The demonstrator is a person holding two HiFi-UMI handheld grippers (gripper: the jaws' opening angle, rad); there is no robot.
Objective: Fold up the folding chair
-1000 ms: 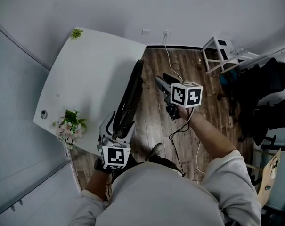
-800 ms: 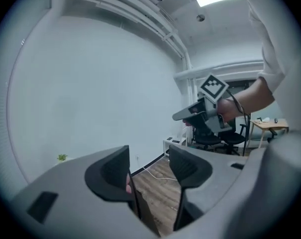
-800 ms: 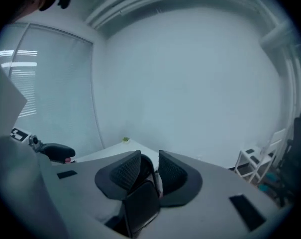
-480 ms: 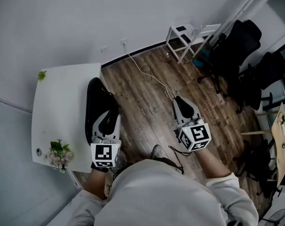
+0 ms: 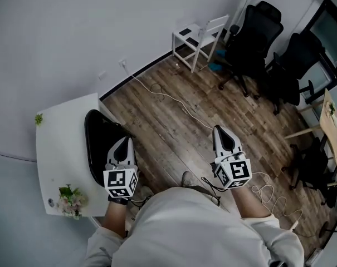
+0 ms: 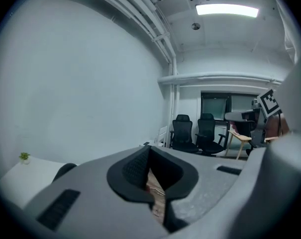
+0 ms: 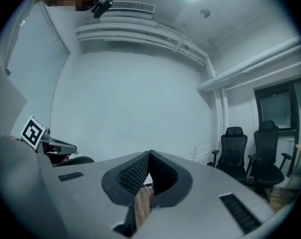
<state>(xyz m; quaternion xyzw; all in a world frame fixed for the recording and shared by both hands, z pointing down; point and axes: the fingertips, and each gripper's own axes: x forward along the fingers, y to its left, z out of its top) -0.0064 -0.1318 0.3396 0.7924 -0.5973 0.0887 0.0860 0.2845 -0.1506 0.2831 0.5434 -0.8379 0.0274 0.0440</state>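
The black folding chair [image 5: 96, 143] stands folded flat against the edge of the white table [image 5: 57, 149] at the left. My left gripper [image 5: 122, 148] hovers just to the chair's right, apart from it, jaws shut on nothing. My right gripper [image 5: 223, 137] is over the wooden floor well to the right, also shut and empty. In the left gripper view the jaws [image 6: 149, 151] meet, with the chair's dark edge [image 6: 65, 169] low at the left. In the right gripper view the jaws [image 7: 149, 156] are closed too.
Pink flowers [image 5: 69, 200] and a small plant [image 5: 39, 118] sit on the table. A white cable [image 5: 174, 102] trails across the floor. A white stool [image 5: 199, 35] and two black office chairs [image 5: 257, 32] stand at the back; a wooden table [image 5: 332, 121] is at the right.
Both grippers came away from the folded chair and shut. The right one swung far to the right. The head view turned towards the room's right side.
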